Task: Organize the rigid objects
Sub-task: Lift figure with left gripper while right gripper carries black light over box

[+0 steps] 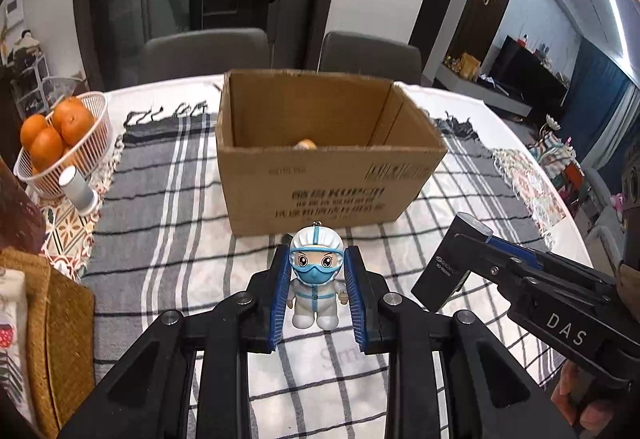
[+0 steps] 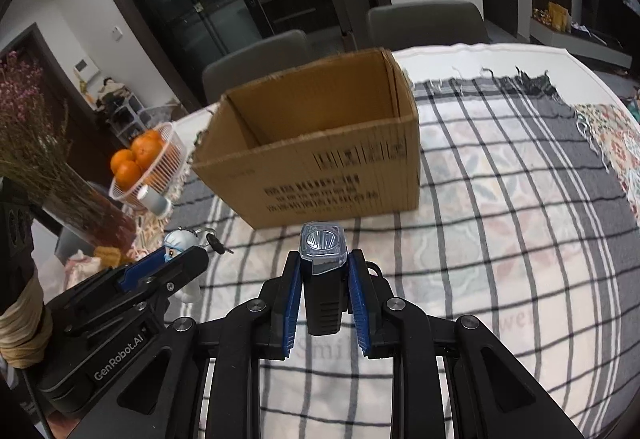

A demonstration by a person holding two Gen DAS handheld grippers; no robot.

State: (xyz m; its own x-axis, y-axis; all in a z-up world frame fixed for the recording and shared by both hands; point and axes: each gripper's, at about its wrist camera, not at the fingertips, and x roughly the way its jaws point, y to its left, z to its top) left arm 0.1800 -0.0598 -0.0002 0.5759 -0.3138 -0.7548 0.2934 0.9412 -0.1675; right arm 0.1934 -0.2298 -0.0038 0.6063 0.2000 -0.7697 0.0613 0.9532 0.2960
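Observation:
My left gripper (image 1: 317, 275) is shut on a small white and blue medic figurine (image 1: 316, 277) with goggles and a mask, held upright just in front of an open cardboard box (image 1: 320, 175). A pale round object (image 1: 306, 145) lies inside the box. My right gripper (image 2: 324, 271) is shut on a black flashlight (image 2: 323, 279) with a clear lens, also in front of the box (image 2: 320, 167). The right gripper and flashlight show at the right of the left wrist view (image 1: 452, 267). The left gripper and figurine (image 2: 174, 243) show at the left of the right wrist view.
The box stands on a grey and white plaid cloth (image 1: 168, 207) over a white table. A white basket of oranges (image 1: 60, 143) and a white cylinder (image 1: 78, 191) sit at the left. A vase of dried flowers (image 2: 60, 175) stands nearer left. Two grey chairs (image 1: 208, 51) stand behind.

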